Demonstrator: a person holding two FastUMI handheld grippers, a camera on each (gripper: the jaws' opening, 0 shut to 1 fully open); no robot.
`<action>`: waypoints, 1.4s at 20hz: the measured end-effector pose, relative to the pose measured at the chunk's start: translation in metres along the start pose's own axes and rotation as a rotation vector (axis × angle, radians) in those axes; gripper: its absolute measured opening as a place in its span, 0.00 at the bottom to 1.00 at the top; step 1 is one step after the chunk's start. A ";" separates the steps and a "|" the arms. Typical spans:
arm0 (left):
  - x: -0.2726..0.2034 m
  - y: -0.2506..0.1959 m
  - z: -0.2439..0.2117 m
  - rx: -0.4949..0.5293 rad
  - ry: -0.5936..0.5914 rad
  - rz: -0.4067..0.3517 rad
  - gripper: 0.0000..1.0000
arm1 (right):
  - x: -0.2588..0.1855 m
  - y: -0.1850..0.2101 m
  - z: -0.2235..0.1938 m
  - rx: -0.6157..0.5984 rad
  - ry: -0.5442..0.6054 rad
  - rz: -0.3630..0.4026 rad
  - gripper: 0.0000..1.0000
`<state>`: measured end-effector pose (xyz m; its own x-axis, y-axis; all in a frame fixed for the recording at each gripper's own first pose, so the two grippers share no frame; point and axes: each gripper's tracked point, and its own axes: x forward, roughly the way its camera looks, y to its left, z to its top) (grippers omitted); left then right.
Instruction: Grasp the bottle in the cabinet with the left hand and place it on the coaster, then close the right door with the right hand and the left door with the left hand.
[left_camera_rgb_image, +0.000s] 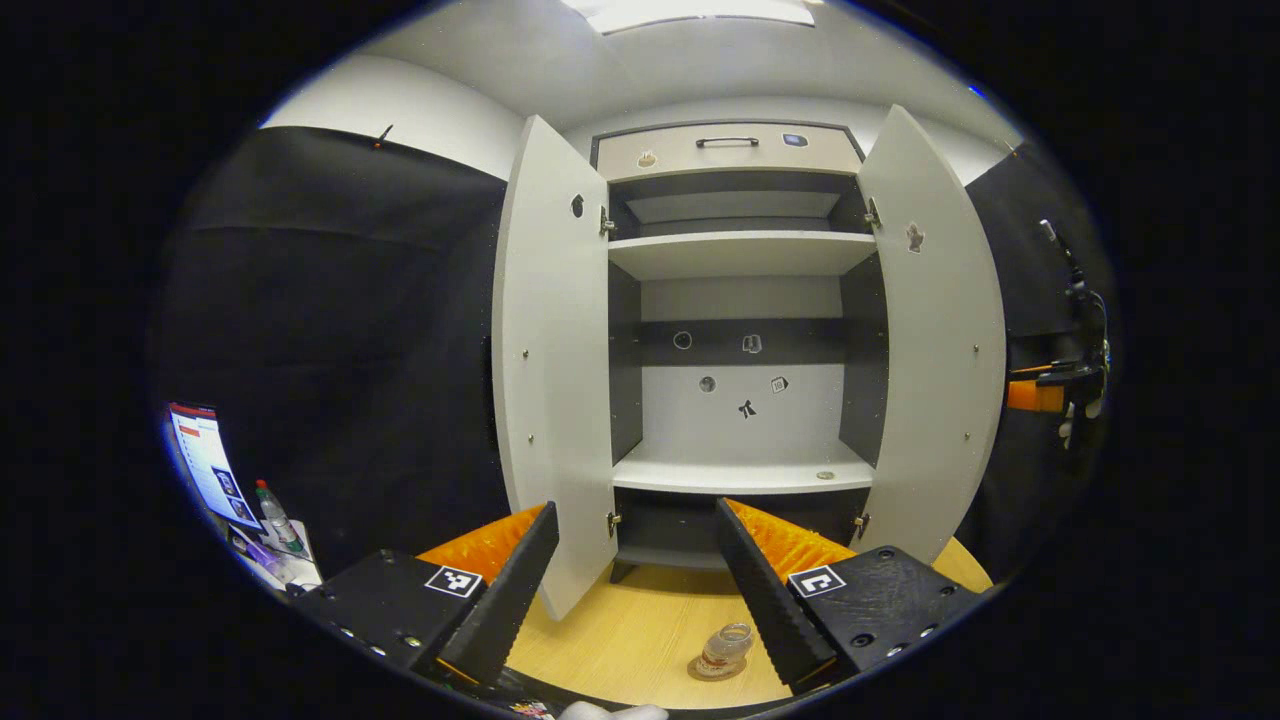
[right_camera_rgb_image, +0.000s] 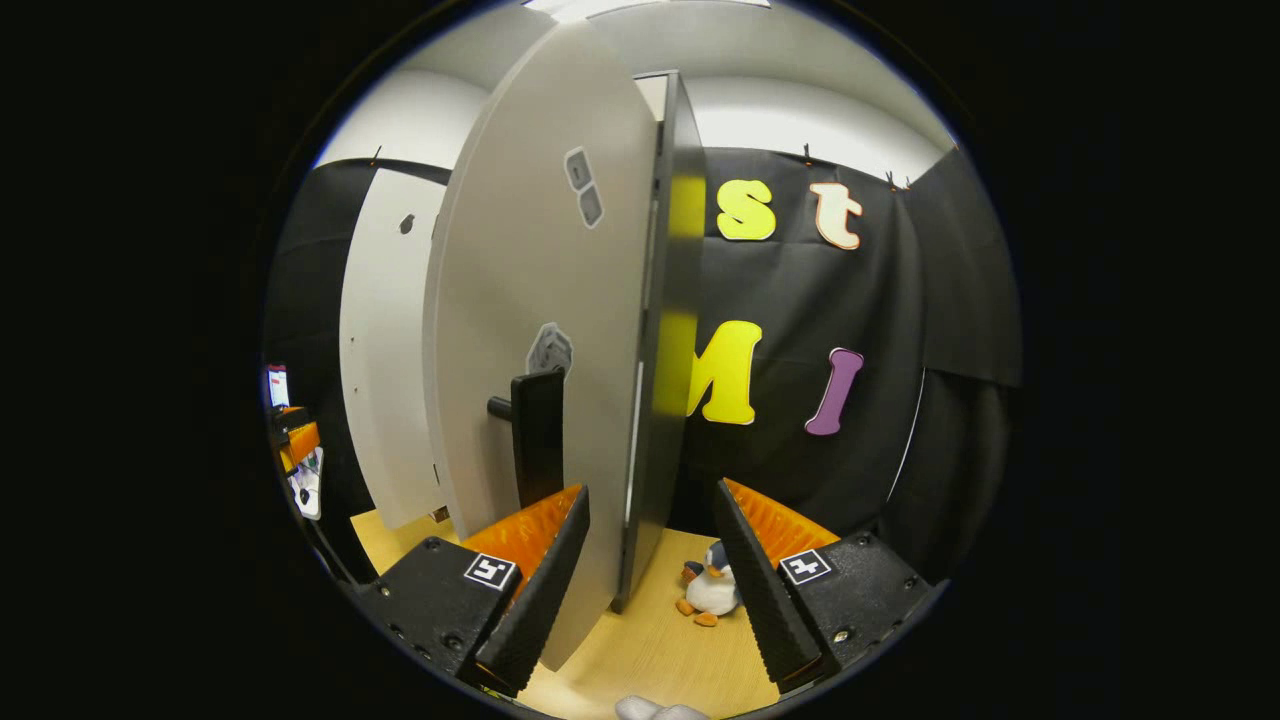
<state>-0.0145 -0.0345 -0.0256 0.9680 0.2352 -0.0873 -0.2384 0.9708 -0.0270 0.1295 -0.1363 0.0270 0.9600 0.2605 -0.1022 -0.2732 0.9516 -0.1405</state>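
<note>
In the left gripper view my left hand-held gripper (left_camera_rgb_image: 635, 585) sits at the bottom of the frame, its two black ribbed fingers with orange backs spread wide apart and holding nothing. Between them, low in the frame, the small clear plastic bottle (left_camera_rgb_image: 728, 645) stands on the round brown coaster (left_camera_rgb_image: 715, 668), which lies on the pale wooden bench (left_camera_rgb_image: 640, 625). The bottle is just beside my right-hand finger, though I cannot tell if they touch. Filling the centre of the frame is the tall white cabinet with dark inner walls (left_camera_rgb_image: 742, 330). Its white left door (left_camera_rgb_image: 550, 370) and white right door (left_camera_rgb_image: 935, 350) both swing wide open. At the right edge of the frame an orange and black device (left_camera_rgb_image: 1050, 390) shows against the dark cloth. At the lower left a lit screen (left_camera_rgb_image: 210, 460) and a small bottle with a red cap (left_camera_rgb_image: 275, 510) stand off to the side.

In the right gripper view my right hand-held gripper (right_camera_rgb_image: 650, 580) is also wide open and empty. The edge of the right door (right_camera_rgb_image: 540, 330) comes down into the gap between its fingers, nearer the left-hand finger. A black handle (right_camera_rgb_image: 535, 435) juts from the door's face at mid-frame. A small plush penguin (right_camera_rgb_image: 712, 590) sits on the bench beside the cabinet's foot, by the right-hand finger. The left door (right_camera_rgb_image: 385, 350) shows further back, at the left.
</note>
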 end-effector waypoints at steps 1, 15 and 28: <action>0.001 -0.004 0.000 0.010 0.002 -0.010 0.95 | 0.002 0.006 0.000 0.008 -0.005 0.014 0.78; 0.022 0.022 -0.001 0.011 -0.004 -0.173 0.96 | 0.032 0.085 0.004 0.115 -0.007 -0.046 0.78; 0.034 0.054 -0.015 -0.005 -0.003 -0.257 0.96 | 0.044 0.140 0.017 0.149 -0.036 -0.051 0.82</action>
<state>0.0047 0.0255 -0.0447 0.9971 -0.0192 -0.0742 0.0153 0.9985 -0.0530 0.1345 0.0107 0.0197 0.9747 0.2144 -0.0628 -0.2146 0.9767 0.0033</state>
